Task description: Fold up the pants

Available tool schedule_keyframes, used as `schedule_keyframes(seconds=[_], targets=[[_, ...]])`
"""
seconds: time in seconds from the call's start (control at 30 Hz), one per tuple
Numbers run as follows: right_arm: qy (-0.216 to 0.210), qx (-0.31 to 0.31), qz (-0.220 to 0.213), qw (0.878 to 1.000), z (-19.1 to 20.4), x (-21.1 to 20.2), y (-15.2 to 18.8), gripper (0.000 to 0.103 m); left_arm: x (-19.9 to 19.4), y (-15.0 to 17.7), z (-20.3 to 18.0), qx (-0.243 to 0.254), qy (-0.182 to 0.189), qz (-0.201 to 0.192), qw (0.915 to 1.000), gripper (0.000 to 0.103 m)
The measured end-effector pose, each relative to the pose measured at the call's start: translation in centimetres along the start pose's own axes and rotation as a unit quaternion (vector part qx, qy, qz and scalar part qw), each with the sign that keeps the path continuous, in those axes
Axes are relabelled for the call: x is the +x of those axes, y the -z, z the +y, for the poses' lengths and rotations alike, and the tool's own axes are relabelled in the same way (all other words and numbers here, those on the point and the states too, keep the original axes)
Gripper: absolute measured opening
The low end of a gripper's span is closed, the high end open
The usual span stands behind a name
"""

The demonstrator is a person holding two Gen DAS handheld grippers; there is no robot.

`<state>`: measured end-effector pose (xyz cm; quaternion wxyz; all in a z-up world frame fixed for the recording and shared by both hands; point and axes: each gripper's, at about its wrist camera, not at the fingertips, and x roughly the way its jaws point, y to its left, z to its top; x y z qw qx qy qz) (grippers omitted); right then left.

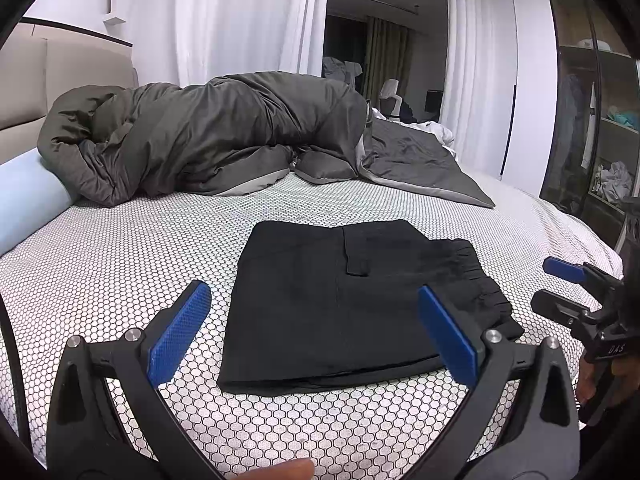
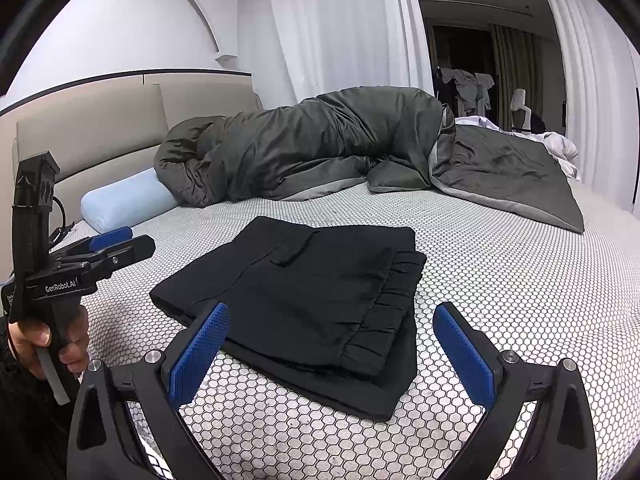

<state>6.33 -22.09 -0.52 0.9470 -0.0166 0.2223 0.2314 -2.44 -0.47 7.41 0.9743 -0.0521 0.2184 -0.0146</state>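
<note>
Black pants [image 1: 340,300] lie folded into a compact rectangle on the honeycomb-patterned bed sheet [image 1: 120,264], pocket flap on top and gathered elastic edge to the right. My left gripper [image 1: 312,292] hovers just short of their near edge, open, nothing between its blue pads. The right gripper [image 1: 548,286] shows at the right edge, apart from the cloth. In the right wrist view the pants [image 2: 304,288] lie ahead of my right gripper [image 2: 331,310], also open and empty. The left gripper [image 2: 136,238], held by a hand, stands left of the pants.
A bunched dark grey duvet [image 1: 208,140] runs across the far side of the bed. A light blue pillow [image 2: 124,198] rests by the beige headboard [image 2: 92,132]. White curtains [image 1: 240,20] hang behind, and an open wardrobe [image 1: 600,128] stands at the right.
</note>
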Motion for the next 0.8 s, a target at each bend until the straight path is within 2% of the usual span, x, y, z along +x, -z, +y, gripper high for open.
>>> schedule_keyframes(seconds=[0.8], targets=[[0.001, -0.002, -0.001, 1.000, 0.31, -0.02, -0.07, 0.103, 0.03, -0.01, -0.15, 0.002, -0.003, 0.000, 1.0000, 0.102]])
